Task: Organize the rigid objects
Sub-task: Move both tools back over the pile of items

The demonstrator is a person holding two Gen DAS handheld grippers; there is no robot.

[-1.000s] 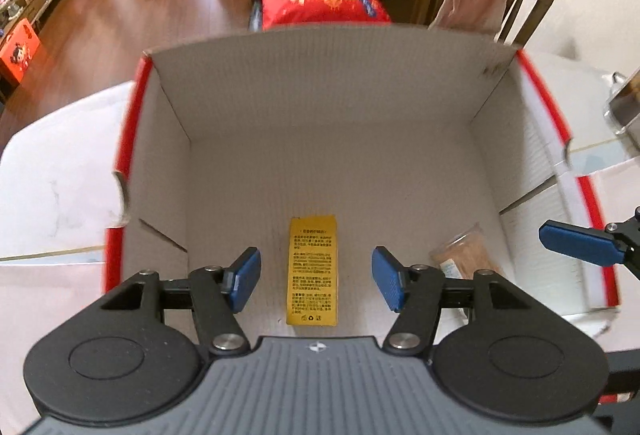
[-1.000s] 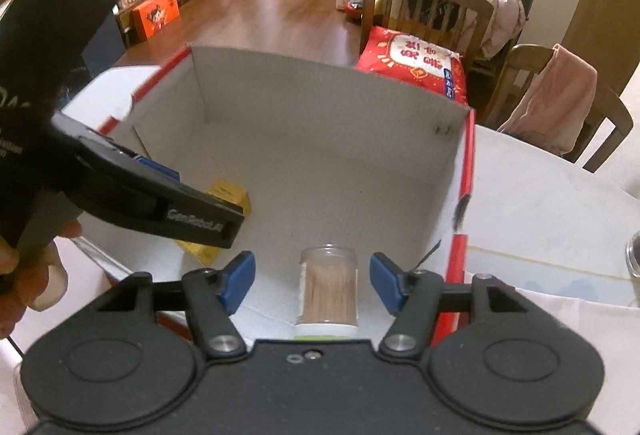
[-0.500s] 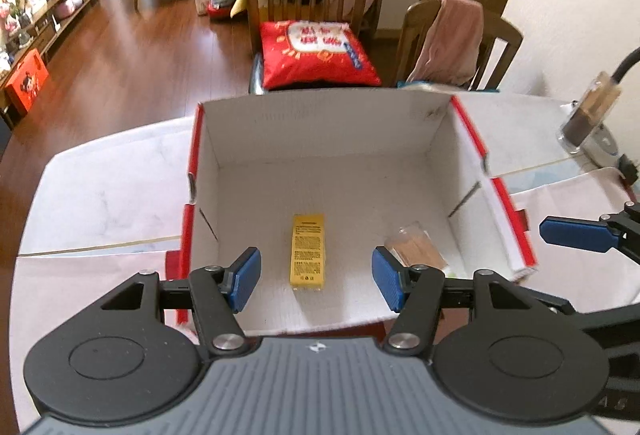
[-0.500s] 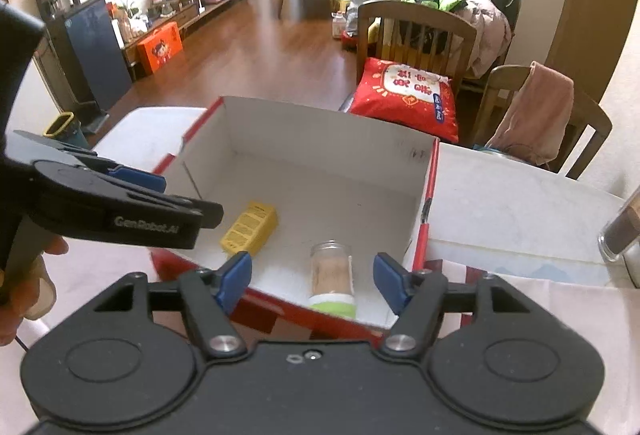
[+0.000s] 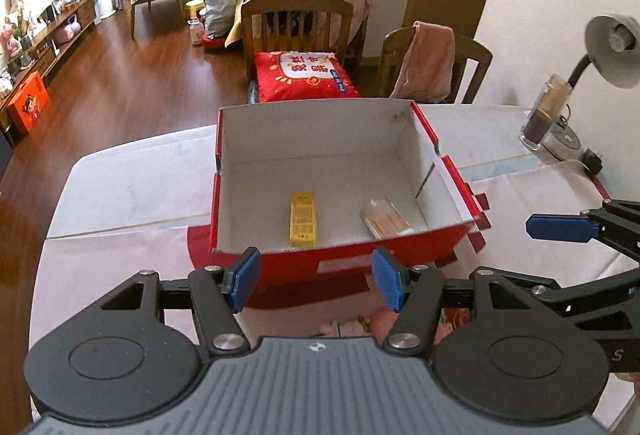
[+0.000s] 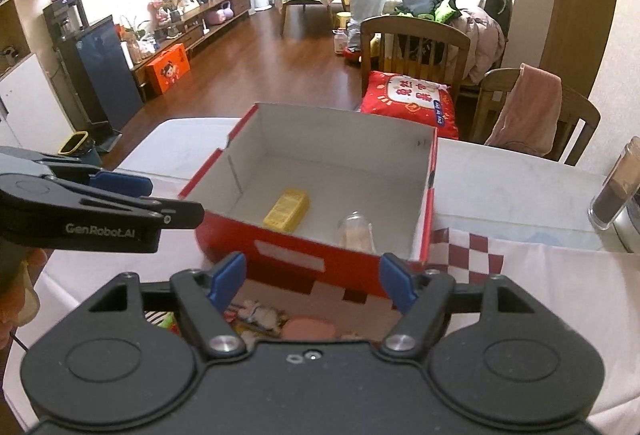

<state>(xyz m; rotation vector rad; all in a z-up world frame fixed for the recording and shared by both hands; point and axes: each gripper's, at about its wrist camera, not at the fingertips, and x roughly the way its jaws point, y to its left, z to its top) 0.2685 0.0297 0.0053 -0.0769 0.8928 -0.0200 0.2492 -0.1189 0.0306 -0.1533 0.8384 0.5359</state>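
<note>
A: Where do things stand with the box [image 5: 340,267]?

B: It sits on the surface [image 5: 132,171], red outside and white inside. 2 rigid items already lie on its floor: a yellow carton [image 5: 303,220] near the middle and a clear toothpick jar [image 5: 385,222] on its side toward the right wall. The 2 are apart from each other, and neither touches a tool.

A: And the tools?

B: The left tool [image 5: 316,285] hovers short of the near wall with its pads spread and nothing between them. The right tool [image 6: 313,281] is likewise short of the box; its jaws have just been opening wider, and nothing is pinched there either.

A: So what is the step in hand?

B: Judging by 2 empty tools clear of the box, it looks like fetching the next item. Some small colourful things [image 6: 260,315] lie on the surface just below the right tool, too blurred to name. A tall jar [image 6: 614,191] with dark contents stands well off to the right, beside a desk lamp [image 5: 610,51].

A: How should the person do it well?

B: Pick 1 item per tool, bring the pads down squarely on its flat or narrow sides, and keep the 2 tools from crossing. When dropping it in, aim for the bare floor behind the carton.
</note>
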